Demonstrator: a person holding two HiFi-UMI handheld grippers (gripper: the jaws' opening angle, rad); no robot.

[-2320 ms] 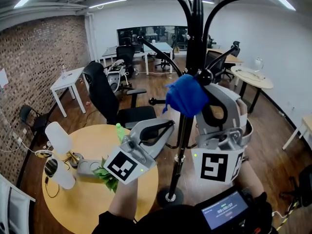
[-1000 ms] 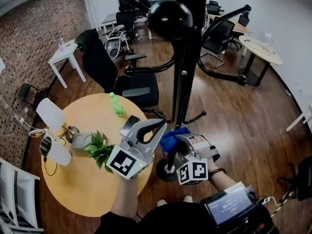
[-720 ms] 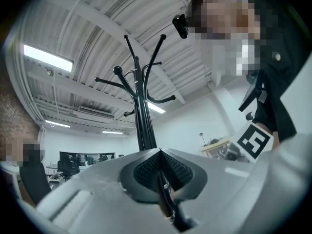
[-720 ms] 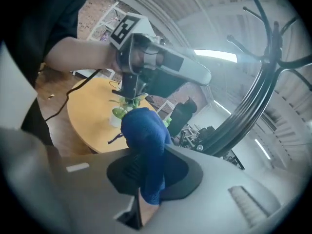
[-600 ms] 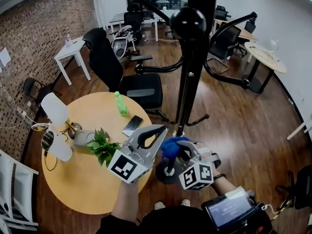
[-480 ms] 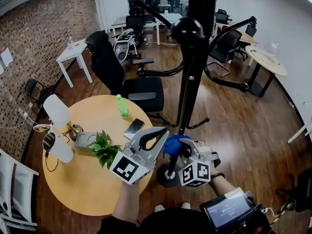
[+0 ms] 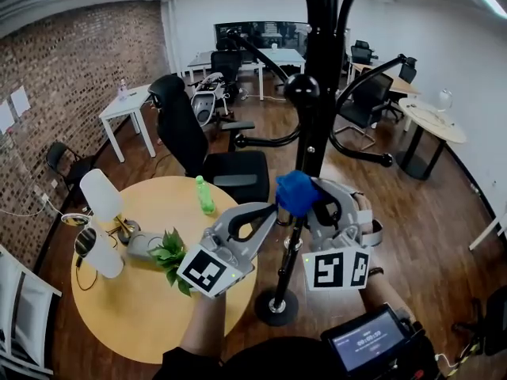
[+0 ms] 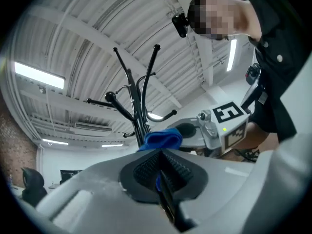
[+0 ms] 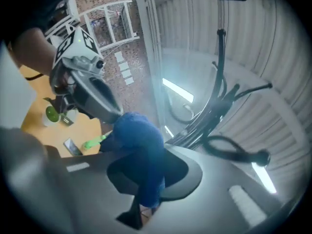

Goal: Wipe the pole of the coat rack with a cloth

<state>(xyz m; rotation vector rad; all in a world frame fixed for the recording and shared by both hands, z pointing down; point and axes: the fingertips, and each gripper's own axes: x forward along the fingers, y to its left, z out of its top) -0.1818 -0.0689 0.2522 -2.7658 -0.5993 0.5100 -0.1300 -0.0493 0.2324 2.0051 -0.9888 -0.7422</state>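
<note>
Change: right gripper (image 7: 319, 203) and cloth (image 7: 295, 191) are sitting higher on the coat rack pole (image 7: 318, 121) than half a second ago.
Right gripper: clamping the blue cloth, pressing it against the pole.
Left gripper (image 7: 266, 212): jaws sitting together, tips just beside the cloth.

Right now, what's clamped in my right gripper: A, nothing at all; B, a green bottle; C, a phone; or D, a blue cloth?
D: the right gripper view shows the blue cloth pinched between the jaws of the right gripper, bunched up above them.
</note>
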